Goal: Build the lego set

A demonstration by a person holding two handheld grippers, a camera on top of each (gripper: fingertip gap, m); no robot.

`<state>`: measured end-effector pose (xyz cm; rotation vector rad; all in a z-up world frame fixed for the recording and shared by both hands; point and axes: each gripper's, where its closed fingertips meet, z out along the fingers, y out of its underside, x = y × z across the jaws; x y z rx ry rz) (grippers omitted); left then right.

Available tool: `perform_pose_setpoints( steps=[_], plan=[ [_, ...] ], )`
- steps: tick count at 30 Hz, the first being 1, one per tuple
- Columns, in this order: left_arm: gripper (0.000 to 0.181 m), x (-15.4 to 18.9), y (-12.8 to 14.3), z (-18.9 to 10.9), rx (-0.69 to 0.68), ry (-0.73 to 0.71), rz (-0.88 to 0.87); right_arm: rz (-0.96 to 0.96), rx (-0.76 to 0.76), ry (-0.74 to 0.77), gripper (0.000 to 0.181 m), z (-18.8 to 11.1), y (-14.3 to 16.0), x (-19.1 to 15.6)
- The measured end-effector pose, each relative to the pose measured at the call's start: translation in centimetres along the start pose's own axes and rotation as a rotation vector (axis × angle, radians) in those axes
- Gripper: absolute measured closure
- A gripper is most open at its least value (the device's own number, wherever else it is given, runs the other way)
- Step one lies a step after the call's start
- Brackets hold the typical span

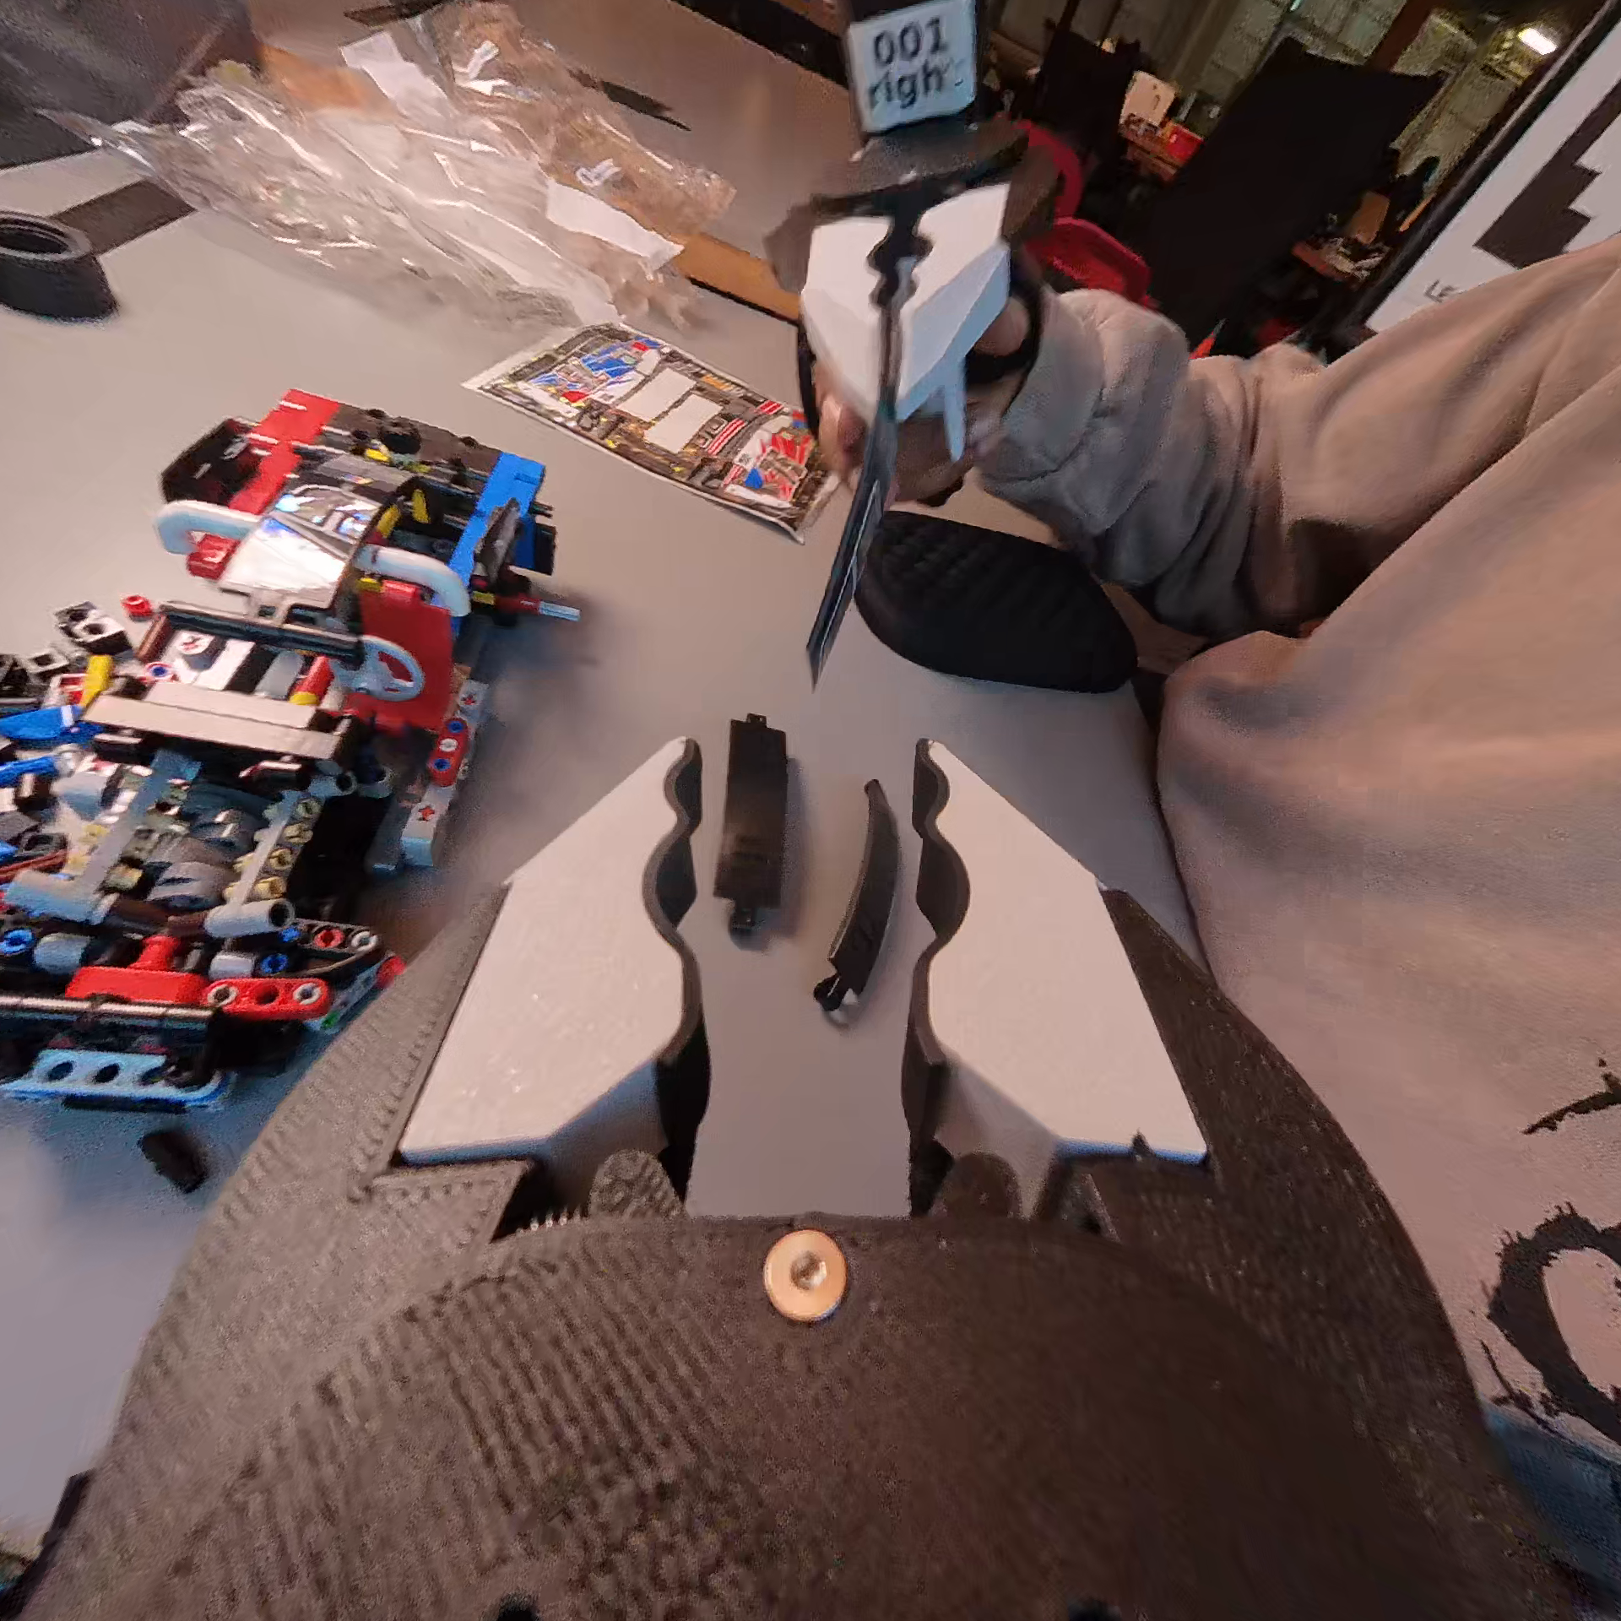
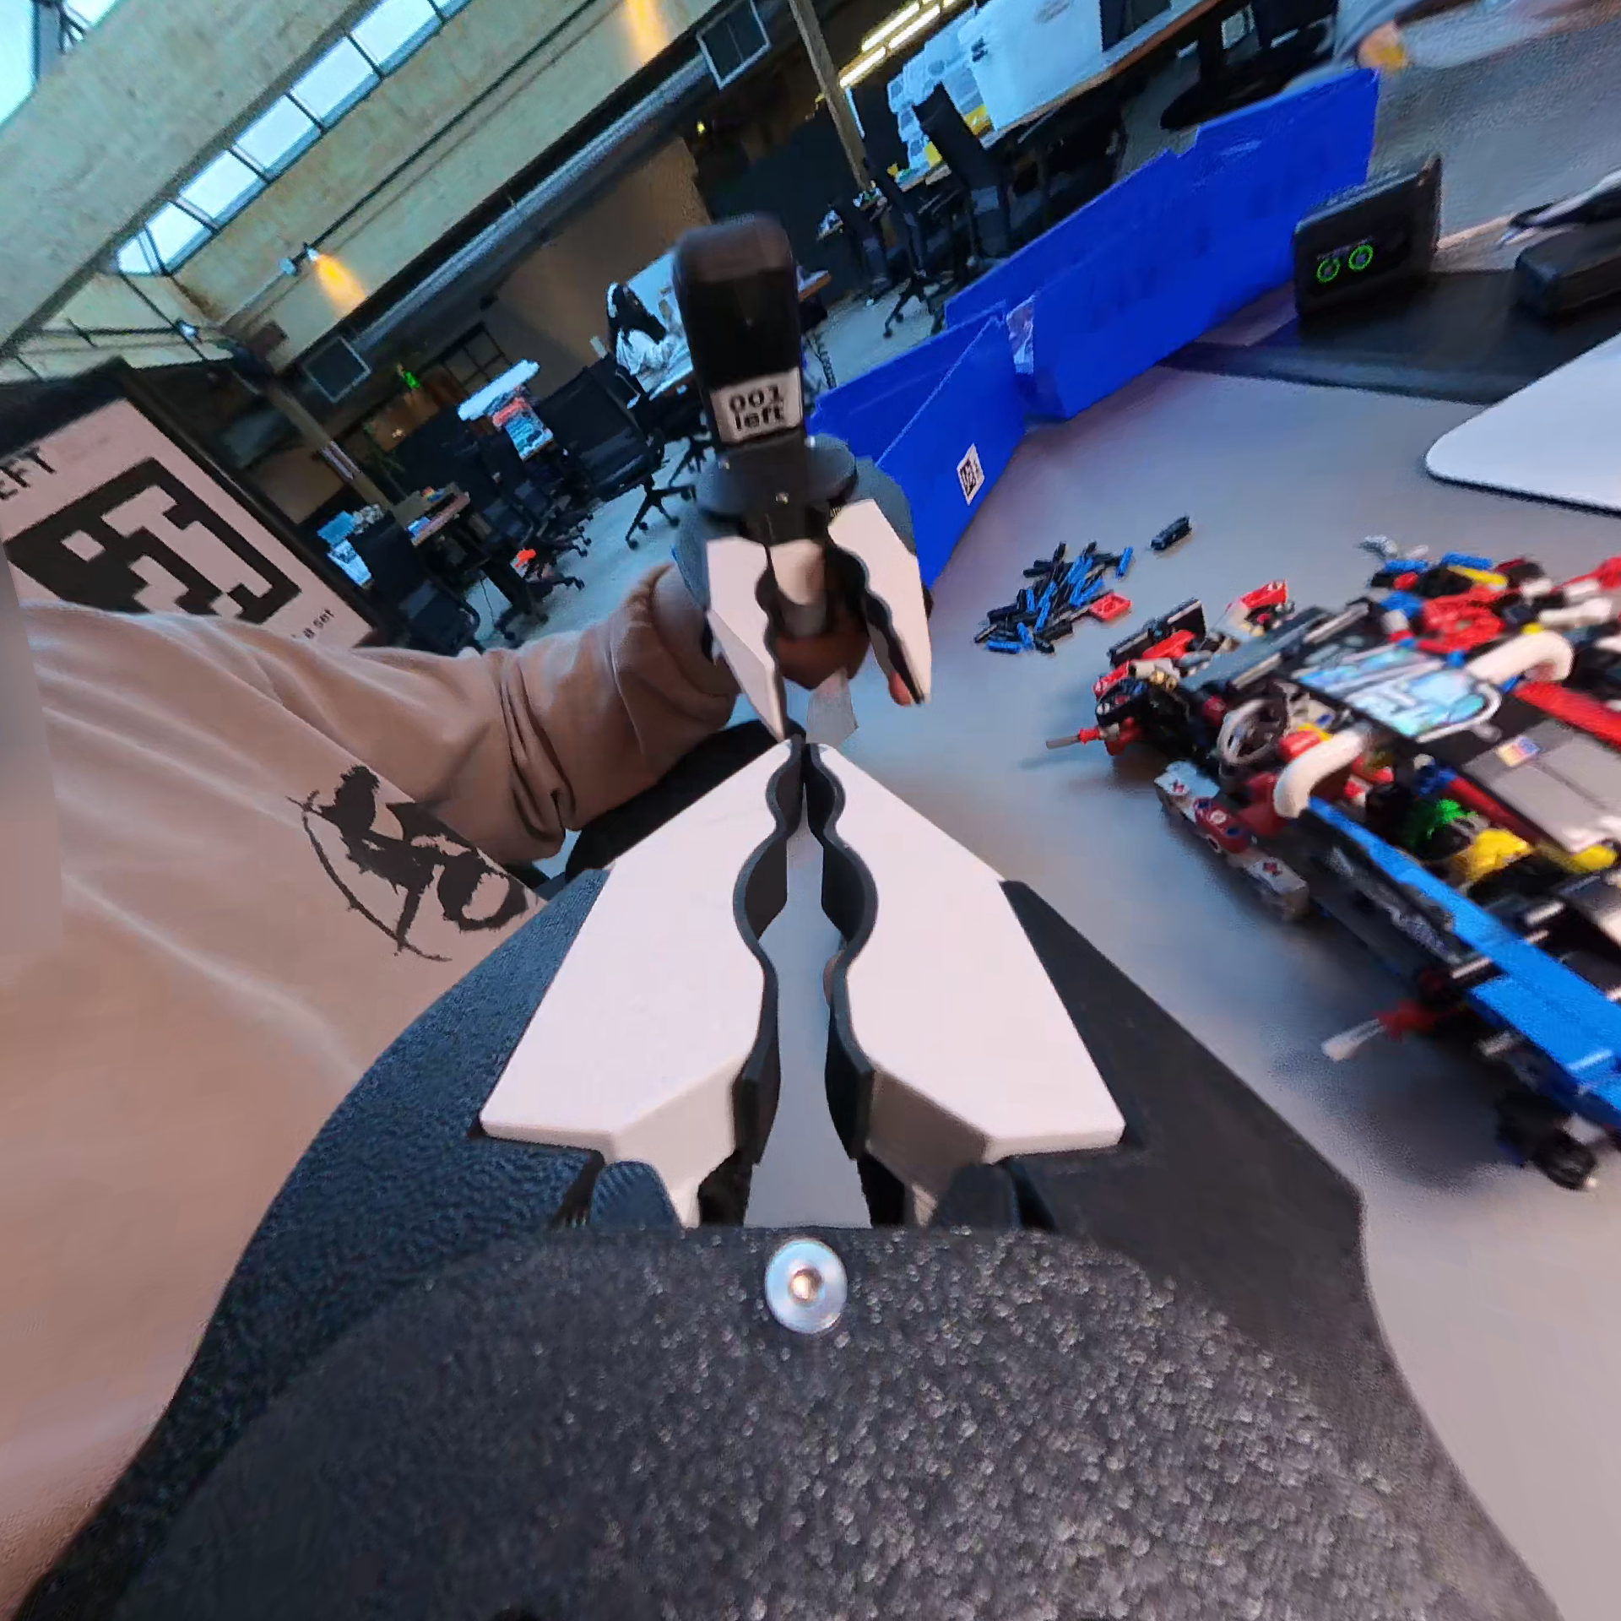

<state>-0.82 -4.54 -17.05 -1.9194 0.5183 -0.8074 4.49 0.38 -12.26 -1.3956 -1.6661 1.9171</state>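
Note:
The part-built lego car (image 1: 289,702), in red, blue, black and grey, lies on the grey table (image 1: 667,649) left of my left gripper; the right wrist view shows the car (image 2: 1403,772) at the right. My left gripper (image 1: 807,754) is open and empty, low over the table. Between its fingers lie two black panels, a straight panel (image 1: 754,833) and a curved panel (image 1: 864,895). My right gripper (image 2: 803,754) is shut. In the left wrist view the right gripper (image 1: 890,421) pinches a thin dark sticker strip (image 1: 846,561) that hangs above the panels. The left gripper (image 2: 846,710) faces it, open.
A sticker sheet (image 1: 667,421) lies behind the panels, with crumpled plastic bags (image 1: 395,175) and a black tyre (image 1: 53,272) farther back. Loose pieces (image 1: 53,658) lie by the car. Small blue and black pins (image 2: 1053,596) and blue bins (image 2: 1096,307) are beyond. A beige sleeve (image 1: 1316,526) fills the right. There is about 9 centimeters between the tips of the two grippers.

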Motion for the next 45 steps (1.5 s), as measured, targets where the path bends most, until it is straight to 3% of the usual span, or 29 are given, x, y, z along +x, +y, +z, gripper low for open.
perform_pose_setpoints(
  steps=[5,8,11,18,24,35,45],
  plan=[
    [0.14,-1.4,5.1,2.7,-0.205,-0.096,0.107,0.06,0.13,0.002,0.181,-1.0,-5.3,-0.6],
    [0.146,-1.7,7.1,3.8,-0.274,-0.119,0.13,0.176,0.187,-0.008,0.181,-1.2,-5.0,0.1],
    [0.149,-2.1,8.0,4.1,-0.329,-0.167,0.196,0.326,0.204,-0.036,0.181,-1.1,-2.7,1.3],
    [0.159,-2.1,8.0,4.6,-0.316,-0.188,0.288,0.58,0.157,-0.009,0.181,0.0,3.0,3.1],
    [0.16,-2.1,7.9,4.6,-0.288,-0.191,0.314,0.731,0.13,0.034,0.181,0.8,5.9,3.6],
    [0.159,-1.8,7.9,4.6,-0.28,-0.194,0.299,0.926,0.166,0.099,0.181,1.0,8.0,4.1],
    [0.159,-1.8,7.6,4.5,-0.261,-0.195,0.29,0.986,0.181,0.099,0.181,1.0,8.6,4.2]
  ],
)
